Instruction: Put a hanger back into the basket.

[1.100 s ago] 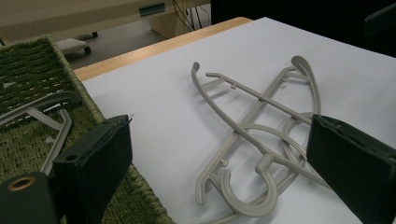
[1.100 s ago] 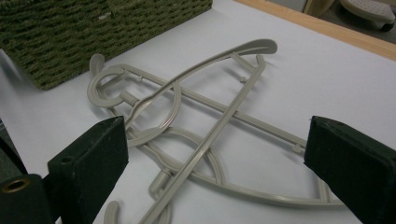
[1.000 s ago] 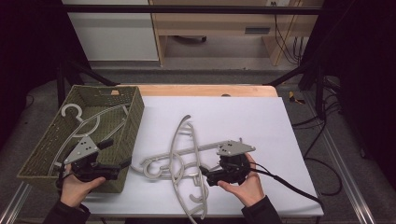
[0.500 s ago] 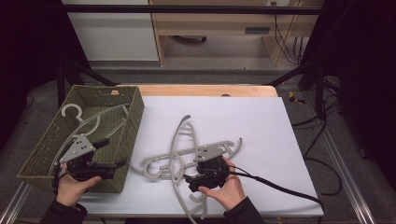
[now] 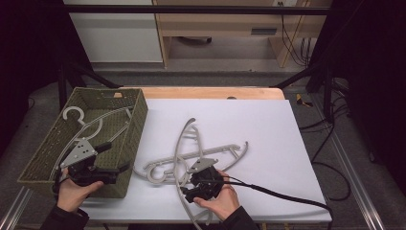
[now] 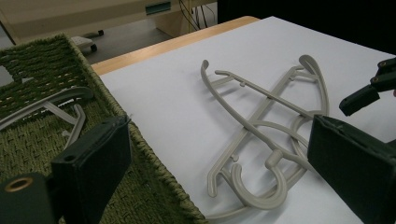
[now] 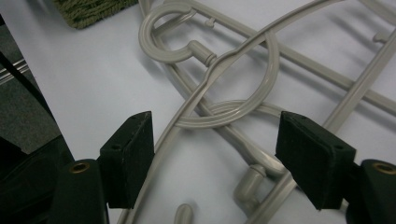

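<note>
Black hand-held gripper (image 5: pixel 198 184) with grey three-cornered plate, black cable, dark sleeves (image 5: pixel 62 221)

Hangers (image 5: pixel 191 153) on surface: plain pale grey-beige plastic, no pattern. Hanger in basket (image 5: pixel 93 125): same grey-beige. Basket (image 5: pixel 136 120): olive green, woven texture throughout (coarse weave clear in left gripper view). Surface (image 5: pixel 268 124): white sheet, plain; light wood strip along far edge. Left hand-held gripper (image 5: pixel 122 155): black body, black jaw pads, grey plate on top, brass-coloured screw holes. Right hand-held gripper (image 5: pixel 188 195): black too, grey plate, black cable. Bkgd: cream cabinet, light wood furniture, grey floor, black frame bars.
</note>
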